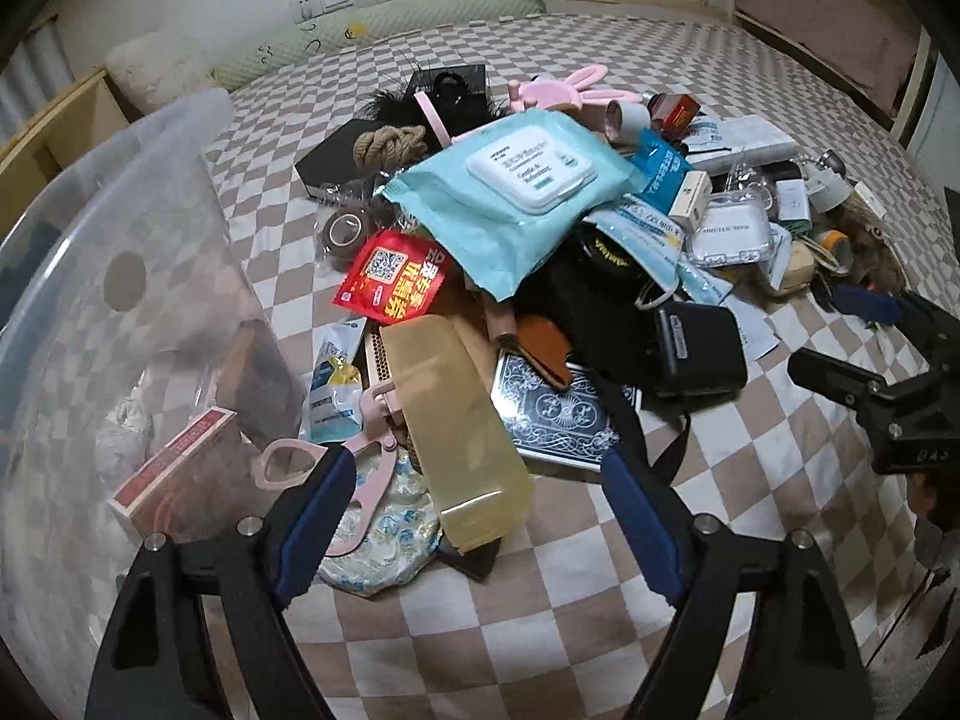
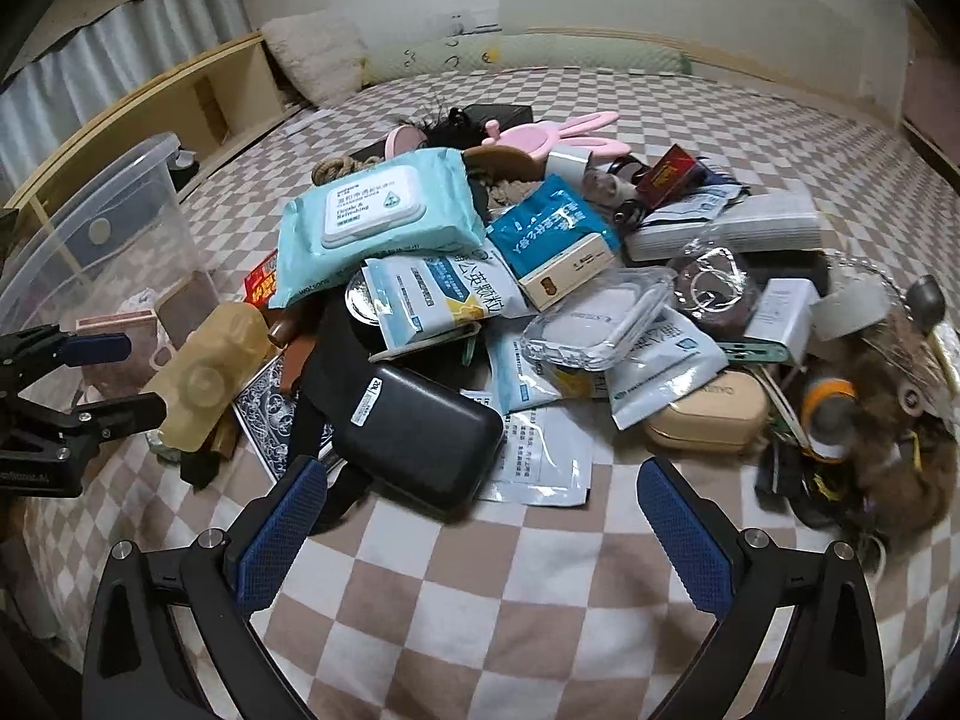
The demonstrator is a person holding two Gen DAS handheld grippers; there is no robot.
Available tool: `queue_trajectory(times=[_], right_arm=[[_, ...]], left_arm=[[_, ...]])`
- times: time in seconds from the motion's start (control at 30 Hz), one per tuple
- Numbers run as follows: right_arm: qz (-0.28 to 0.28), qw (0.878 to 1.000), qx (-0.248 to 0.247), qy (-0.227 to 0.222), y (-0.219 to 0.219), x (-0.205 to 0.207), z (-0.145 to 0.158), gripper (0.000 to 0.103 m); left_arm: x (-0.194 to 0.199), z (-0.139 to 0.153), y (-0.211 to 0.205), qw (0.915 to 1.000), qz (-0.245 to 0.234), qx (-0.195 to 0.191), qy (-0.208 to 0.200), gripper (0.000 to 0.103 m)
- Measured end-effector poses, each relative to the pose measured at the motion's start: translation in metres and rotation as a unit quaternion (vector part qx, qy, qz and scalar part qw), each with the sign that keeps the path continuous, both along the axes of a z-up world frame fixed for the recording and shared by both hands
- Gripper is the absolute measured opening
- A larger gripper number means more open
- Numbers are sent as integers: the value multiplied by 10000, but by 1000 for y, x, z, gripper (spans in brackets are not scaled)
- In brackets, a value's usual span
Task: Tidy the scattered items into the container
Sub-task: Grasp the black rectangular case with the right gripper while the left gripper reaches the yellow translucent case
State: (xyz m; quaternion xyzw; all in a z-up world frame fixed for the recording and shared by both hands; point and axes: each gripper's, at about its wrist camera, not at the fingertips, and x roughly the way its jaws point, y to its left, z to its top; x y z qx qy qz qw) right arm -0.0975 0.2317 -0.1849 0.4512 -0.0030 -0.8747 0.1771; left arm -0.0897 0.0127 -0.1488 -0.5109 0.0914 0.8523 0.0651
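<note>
Dim, cool indoor light, soft shadows, heavy fisheye bending and dark vignetted corners, slight blur toward the edges.

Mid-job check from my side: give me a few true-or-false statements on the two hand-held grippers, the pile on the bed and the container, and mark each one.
1. The left hand-held gripper is open and holds nothing. True.
2. The right hand-held gripper is shut on the black case. False: it is open, with the case lying just ahead of its fingers.
3. The blue wet wipes pack lies on top of the pile. True.
4. The clear plastic container has nothing in it. False: a red and white box and a few other things are already inside.
5. The pink rabbit-eared item lies at the near edge of the pile. False: it lies at the far side.
</note>
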Motion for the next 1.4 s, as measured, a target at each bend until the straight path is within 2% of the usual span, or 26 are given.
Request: queue_trajectory(times=[0.07, 0.17, 0.33, 0.37, 0.4, 0.47, 0.5, 0.53, 0.9, 1.07, 1.3, 1.4], right_arm=[[88, 10000, -22, -12, -1, -4, -4, 103], [278, 9995, -142, -11, -3, -7, -7, 103], [513, 9982, -300, -83, -6, -17, -12, 103], [561, 9979, -304, -98, -8, -20, -13, 103], [617, 9976, -296, -118, -10, -22, -14, 103], [739, 9968, -253, -175, -16, -28, -18, 100], [786, 9965, -210, -203, -19, -30, -20, 92], [835, 9961, -156, -245, -22, -32, -23, 88], [1510, 9881, 118, -255, -58, -44, -40, 88], [1840, 9817, 408, -280, -66, -31, -45, 88], [2167, 9737, -132, -696, -55, 2, -48, 88], [2026, 9766, -230, -677, -50, 5, -47, 88]], left_arm=[[-3, -5, 1, 9999, -17, 20, -108, 83], [-7, -12, 2, 9995, -41, 83, -312, 72], [-9, -16, 1, 9989, -90, 146, -443, 66], [-9, -17, 1, 9988, -95, 133, -453, 61], [-9, -19, -1, 9986, -90, 130, -496, 51], [-9, -23, -7, 9978, -58, 188, -627, 40], [-9, -25, -10, 9973, -30, 250, -688, 39], [-8, -26, -13, 9970, -19, 290, -718, 39], [3, -26, -25, 9974, -189, 231, -661, 39], [4, -25, -26, 9975, -231, 232, -621, 39], [3, -26, -25, 9966, -187, 396, -701, 39], [2, -26, -24, 9961, -168, 467, -735, 37]])
